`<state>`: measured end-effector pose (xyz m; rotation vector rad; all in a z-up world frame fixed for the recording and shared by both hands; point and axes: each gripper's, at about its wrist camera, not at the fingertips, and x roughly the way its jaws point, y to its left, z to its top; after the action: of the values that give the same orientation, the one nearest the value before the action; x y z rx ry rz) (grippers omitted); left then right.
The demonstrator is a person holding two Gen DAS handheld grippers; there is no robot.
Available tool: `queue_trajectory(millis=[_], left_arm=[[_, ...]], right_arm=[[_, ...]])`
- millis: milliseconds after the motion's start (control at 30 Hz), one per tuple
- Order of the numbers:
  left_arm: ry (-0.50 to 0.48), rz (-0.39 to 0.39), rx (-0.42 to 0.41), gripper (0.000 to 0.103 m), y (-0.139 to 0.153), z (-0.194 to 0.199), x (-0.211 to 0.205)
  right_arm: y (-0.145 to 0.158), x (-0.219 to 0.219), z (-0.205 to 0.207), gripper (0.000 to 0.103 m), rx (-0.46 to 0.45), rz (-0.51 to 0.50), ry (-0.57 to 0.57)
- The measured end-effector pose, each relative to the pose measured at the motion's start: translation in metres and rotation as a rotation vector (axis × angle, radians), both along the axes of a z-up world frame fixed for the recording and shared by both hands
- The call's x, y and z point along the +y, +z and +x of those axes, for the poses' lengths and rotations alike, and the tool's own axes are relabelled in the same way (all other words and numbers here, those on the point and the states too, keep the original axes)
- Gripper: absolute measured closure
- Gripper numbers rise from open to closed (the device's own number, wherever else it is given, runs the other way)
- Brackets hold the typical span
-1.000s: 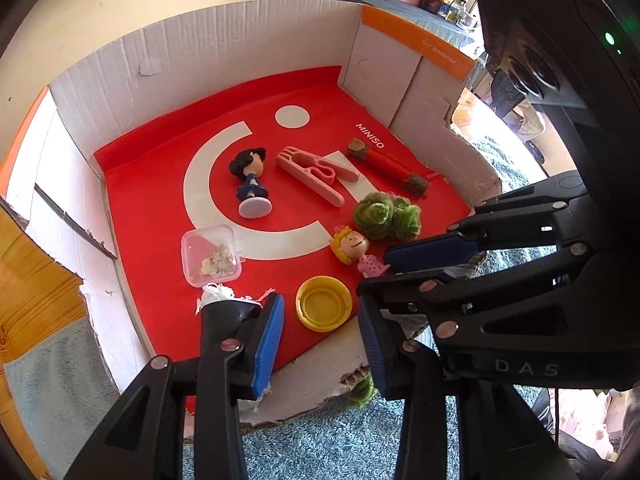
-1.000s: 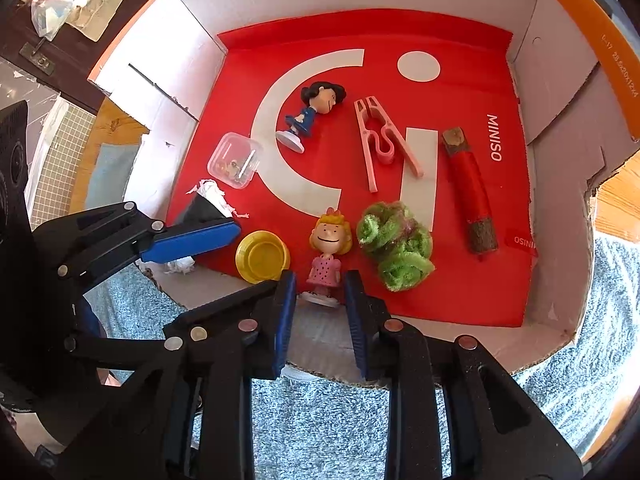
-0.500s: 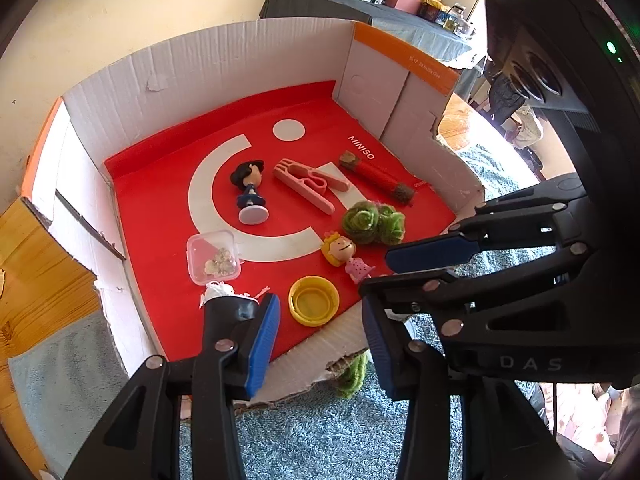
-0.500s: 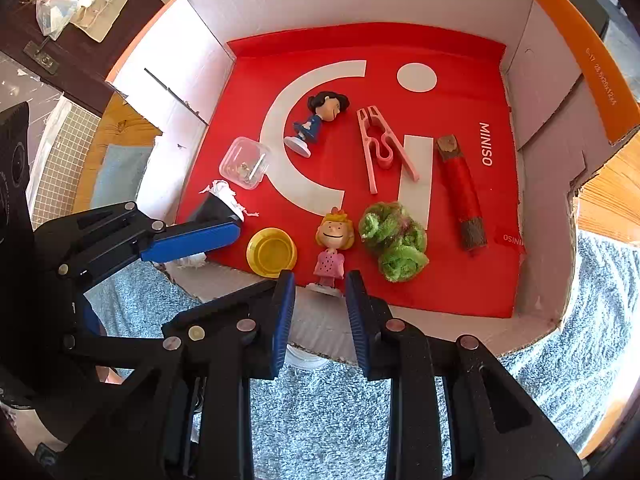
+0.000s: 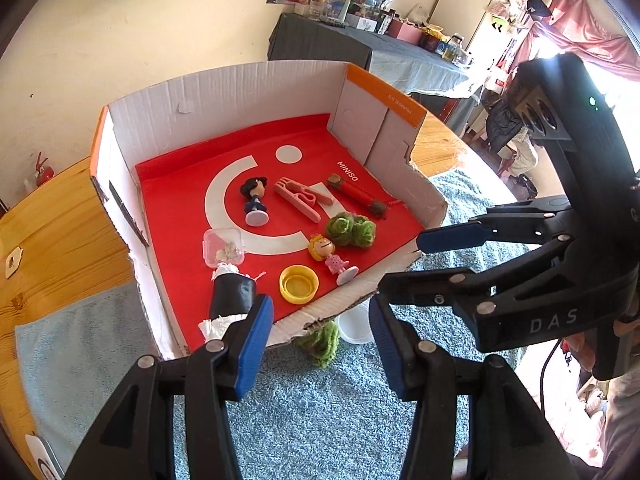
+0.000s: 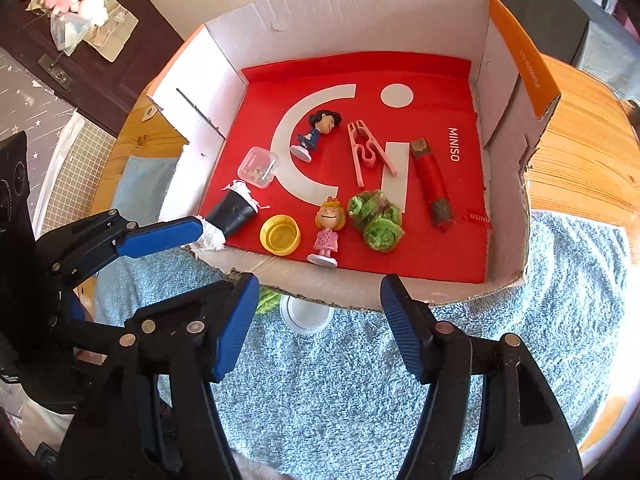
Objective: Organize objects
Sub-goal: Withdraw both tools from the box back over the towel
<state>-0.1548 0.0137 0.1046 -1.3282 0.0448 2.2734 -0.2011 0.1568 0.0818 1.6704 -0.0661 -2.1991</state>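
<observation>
Both tongs have backed up and away from the cardboard box (image 6: 504,92) since a second ago, so more of the room shows now, and both sets of jaws have just been opening. The right tongs (image 6: 316,320) were pinched close around the base of the blonde doll (image 6: 329,232); now they stand wide with nothing between them, and the doll stands upright near the box's torn front edge. The left tongs (image 5: 320,340) are spread apart too, also empty, with the black roll stuffed with white paper (image 5: 232,292) lying just past their left pad in the front left corner of the box.

So everything in the box is let go. Left outside on the blue rug (image 6: 500,340), right against the front edge, are a small clear cup (image 6: 306,312) and a tuft of green yarn (image 5: 320,342). I'd guess those go in next.

Handling guesses:
- The cup looks like thin, light plastic, a bit slick and easy to squash. Pinch across the rim gently, one pad inside and one outside.
- The yarn is soft and weighs nothing. Grab the bulk of it, pads well closed, or strands will slip.
- The doll is hard plastic and top-heavy with that big head, so take it by the body, not the head.
- The yellow lid (image 6: 280,235) beside it is stiff and shallow; take it by the rim.
</observation>
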Motion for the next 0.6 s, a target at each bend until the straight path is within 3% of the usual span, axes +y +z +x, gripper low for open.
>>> queue_trajectory(millis=[167,300,600], left_arm=[[0.043,0.038,0.045,0.042,0.008,0.012,-0.008],[0.069,0.056,0.094,0.041,0.013,0.028,-0.013],[0.139,0.058,0.255,0.020,0.027,0.069,-0.018]], right_arm=[[0.011,0.015,0.019,0.037,0.035,-0.019,0.001],[0.019,0.023,0.033,0.031,0.089,-0.043,0.001],[0.037,0.024,0.077,0.022,0.290,0.015,0.027]])
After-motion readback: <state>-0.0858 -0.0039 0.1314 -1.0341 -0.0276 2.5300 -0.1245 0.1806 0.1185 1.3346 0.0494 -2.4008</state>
